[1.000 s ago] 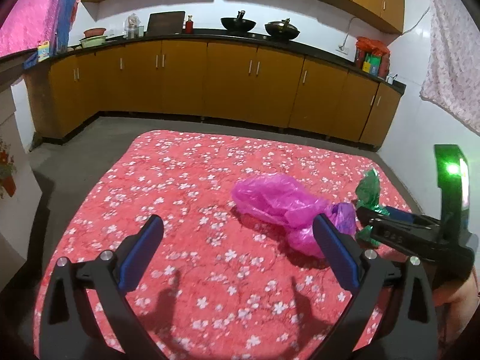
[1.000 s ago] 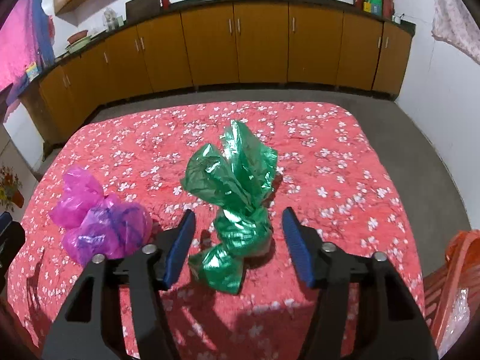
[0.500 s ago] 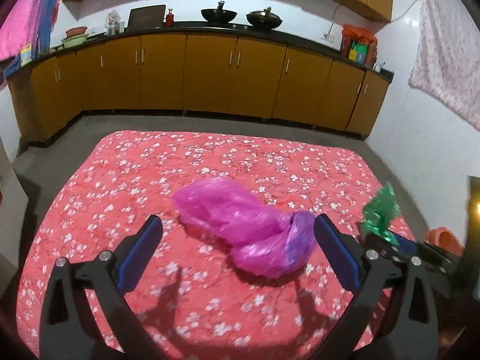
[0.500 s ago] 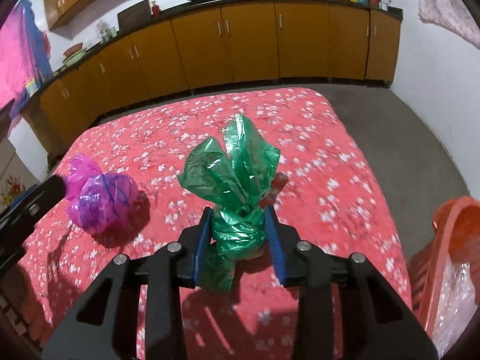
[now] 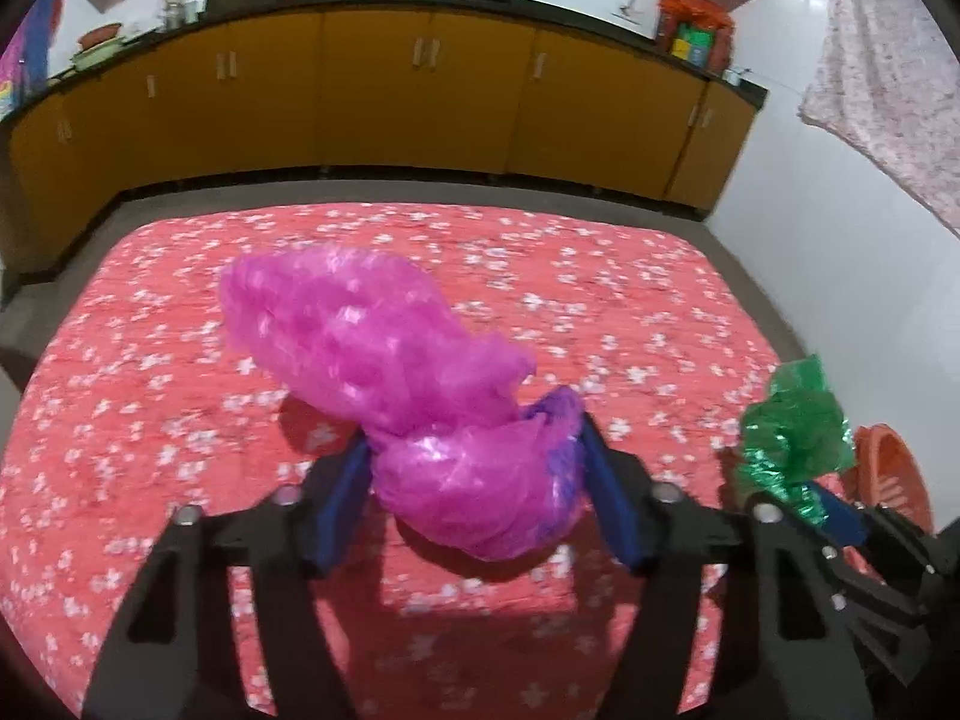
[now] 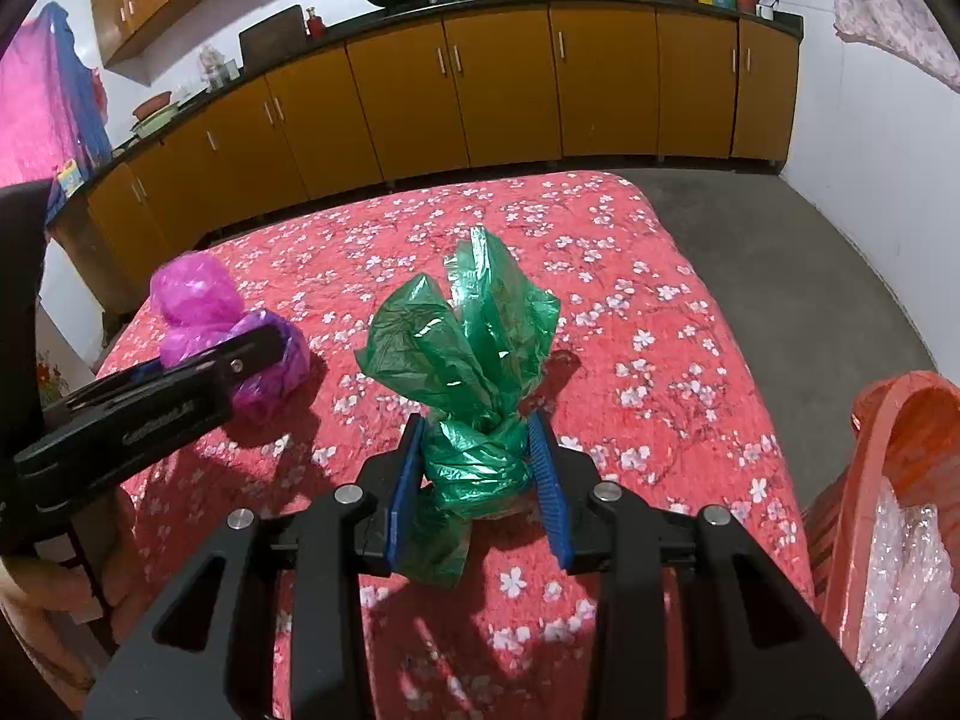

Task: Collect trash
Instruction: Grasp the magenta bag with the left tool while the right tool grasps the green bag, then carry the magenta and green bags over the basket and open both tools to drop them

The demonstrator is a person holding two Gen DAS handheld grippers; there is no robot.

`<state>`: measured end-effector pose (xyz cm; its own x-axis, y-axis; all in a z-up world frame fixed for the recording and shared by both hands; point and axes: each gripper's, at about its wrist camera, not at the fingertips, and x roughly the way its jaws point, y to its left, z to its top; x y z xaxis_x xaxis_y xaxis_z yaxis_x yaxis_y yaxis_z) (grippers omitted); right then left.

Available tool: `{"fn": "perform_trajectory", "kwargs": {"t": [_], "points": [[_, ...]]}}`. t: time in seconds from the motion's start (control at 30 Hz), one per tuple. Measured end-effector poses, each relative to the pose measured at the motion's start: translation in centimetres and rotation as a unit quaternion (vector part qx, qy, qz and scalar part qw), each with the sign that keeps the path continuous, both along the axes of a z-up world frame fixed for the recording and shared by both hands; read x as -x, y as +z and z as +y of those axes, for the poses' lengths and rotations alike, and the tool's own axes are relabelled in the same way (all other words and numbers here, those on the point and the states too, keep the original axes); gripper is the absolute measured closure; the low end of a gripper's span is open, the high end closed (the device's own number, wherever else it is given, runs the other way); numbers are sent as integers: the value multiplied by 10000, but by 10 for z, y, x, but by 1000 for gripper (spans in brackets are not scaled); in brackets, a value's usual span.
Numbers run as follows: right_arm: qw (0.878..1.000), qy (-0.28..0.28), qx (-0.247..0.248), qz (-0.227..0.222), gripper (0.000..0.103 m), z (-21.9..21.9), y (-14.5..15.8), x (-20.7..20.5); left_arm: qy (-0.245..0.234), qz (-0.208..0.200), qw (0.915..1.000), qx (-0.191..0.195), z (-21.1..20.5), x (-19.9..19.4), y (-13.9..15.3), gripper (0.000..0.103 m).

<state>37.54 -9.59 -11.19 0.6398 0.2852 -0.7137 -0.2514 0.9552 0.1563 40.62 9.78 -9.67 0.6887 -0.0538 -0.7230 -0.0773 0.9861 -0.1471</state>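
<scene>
A crumpled pink plastic bag [image 5: 372, 342] lies on the red floral tablecloth [image 5: 540, 300]. My left gripper [image 5: 474, 462] is closing its jaws around the bag's near bulge, and both blue pads lie against its sides. From the right wrist view the same pink bag [image 6: 192, 294] shows at the left with the left gripper [image 6: 264, 348] on it. A knotted green plastic bag [image 6: 474, 348] stands upright in the middle. My right gripper [image 6: 477, 456] is shut on its bunched lower part. That green bag [image 5: 792, 426] also shows at the right of the left wrist view.
An orange plastic basket [image 6: 888, 438] with clear plastic inside [image 6: 906, 576] stands just off the table's right edge. Yellow-brown cabinets [image 6: 510, 84] with woks on the counter line the far wall. Grey floor [image 6: 780, 228] surrounds the table. A hand [image 6: 36, 588] shows at lower left.
My left gripper moved forward over the pink bag and drew its jaws in around it. My right gripper closed on the green bag and has since held still.
</scene>
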Motion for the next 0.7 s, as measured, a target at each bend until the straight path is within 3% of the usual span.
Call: {"fn": "perform_trajectory", "kwargs": {"t": [0.17, 0.43, 0.7], "points": [[10000, -21, -6, -54, 67, -5, 3, 7, -59, -97, 9999, -96, -4, 5, 1, 55], [9995, -102, 0, -293, 67, -15, 22, 30, -121, -247, 9994, -209, -10, 30, 16, 56], [9969, -309, 47, -721, 67, -41, 54, 78, -448, -552, 9974, -142, -26, 81, 54, 56]]}}
